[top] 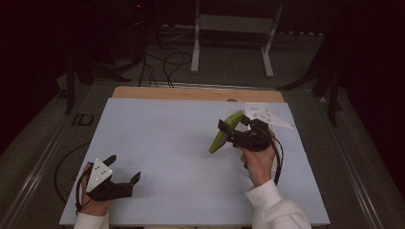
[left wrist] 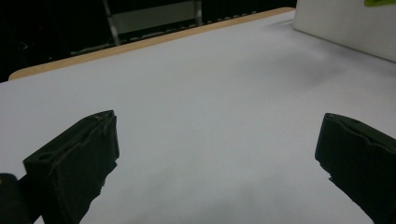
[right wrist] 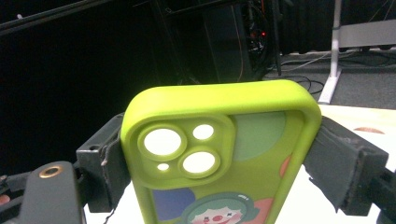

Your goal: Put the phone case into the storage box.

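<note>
My right gripper [top: 232, 127] is shut across the width of a lime-green phone case [top: 224, 132], which it holds tilted above the right half of the table. In the right gripper view the phone case [right wrist: 219, 154] stands upright between the two black jaws, its camera cut-outs and a clown picture facing me. My left gripper [top: 123, 168] rests low at the near left of the white table top [top: 167, 138], jaws wide apart. In the left gripper view nothing lies between the fingers [left wrist: 79, 158] but bare white surface.
A white box [top: 260, 114] sits at the far right of the table behind the right gripper; its side [left wrist: 345, 28] shows at the upper right of the left gripper view. A wooden edge [top: 191, 93] borders the far side. A white stand [top: 234, 28] and cables lie on the floor beyond.
</note>
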